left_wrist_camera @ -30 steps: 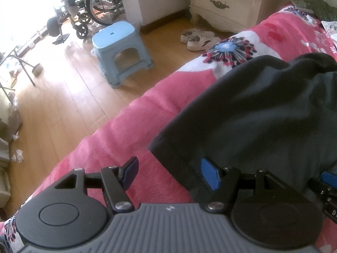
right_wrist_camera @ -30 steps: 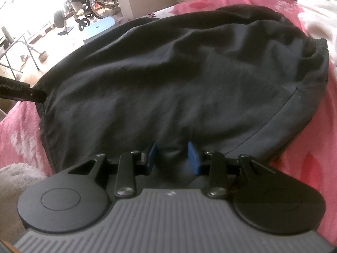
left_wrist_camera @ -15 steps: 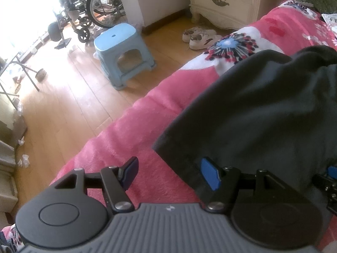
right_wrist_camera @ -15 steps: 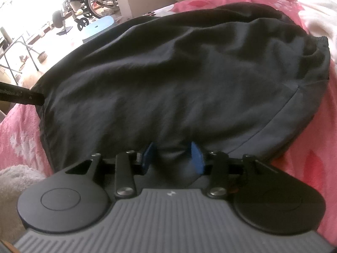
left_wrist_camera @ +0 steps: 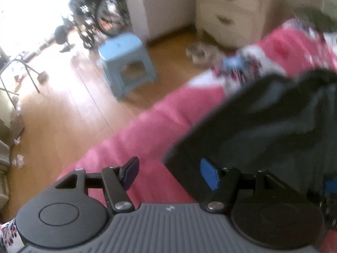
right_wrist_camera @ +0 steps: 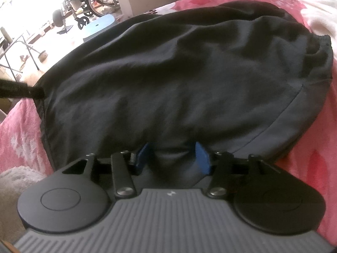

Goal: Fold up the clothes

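Right gripper point(right_wrist_camera: 171, 158) jaws pinching dark garment point(right_wrist_camera: 179, 80) hem; left gripper point(left_wrist_camera: 168, 174) jaws spread, empty beside its corner; folding unfinished.

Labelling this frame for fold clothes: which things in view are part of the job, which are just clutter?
Job:
- black garment, spread on the pink bedspread
- right gripper, fingers either side of a fabric fold
- left gripper, open at the garment's edge

Lying about:
- blue stool
- shoes
- white drawers
- wheelchair
- white cloth
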Action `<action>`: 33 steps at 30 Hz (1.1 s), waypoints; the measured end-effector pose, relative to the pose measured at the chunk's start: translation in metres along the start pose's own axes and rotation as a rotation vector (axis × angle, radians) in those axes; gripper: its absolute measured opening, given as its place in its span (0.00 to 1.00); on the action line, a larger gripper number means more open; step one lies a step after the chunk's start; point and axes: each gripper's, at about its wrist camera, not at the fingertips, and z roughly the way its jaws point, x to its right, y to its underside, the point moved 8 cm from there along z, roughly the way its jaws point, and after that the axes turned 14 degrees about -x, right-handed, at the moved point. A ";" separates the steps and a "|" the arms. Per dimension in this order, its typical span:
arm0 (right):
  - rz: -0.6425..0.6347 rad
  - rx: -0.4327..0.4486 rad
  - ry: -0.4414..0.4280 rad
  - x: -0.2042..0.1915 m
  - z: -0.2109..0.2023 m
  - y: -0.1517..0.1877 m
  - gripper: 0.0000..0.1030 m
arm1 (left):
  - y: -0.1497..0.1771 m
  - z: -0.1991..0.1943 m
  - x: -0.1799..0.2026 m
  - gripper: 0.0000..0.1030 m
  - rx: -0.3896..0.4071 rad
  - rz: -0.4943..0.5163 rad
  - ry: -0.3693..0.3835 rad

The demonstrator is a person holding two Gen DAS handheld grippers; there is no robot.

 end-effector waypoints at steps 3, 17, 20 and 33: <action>-0.004 -0.001 0.000 -0.001 0.000 0.000 0.51 | -0.016 -0.014 -0.010 0.63 0.111 -0.006 -0.019; -0.013 0.001 -0.008 -0.002 0.001 0.001 0.55 | -0.016 -0.018 0.035 0.63 0.149 0.237 0.167; -0.015 0.000 -0.006 -0.002 0.000 0.001 0.55 | -0.003 -0.009 0.041 0.61 0.119 0.247 0.176; -0.028 -0.025 -0.026 -0.003 0.001 0.000 0.61 | 0.017 0.015 0.018 0.38 0.025 0.138 0.233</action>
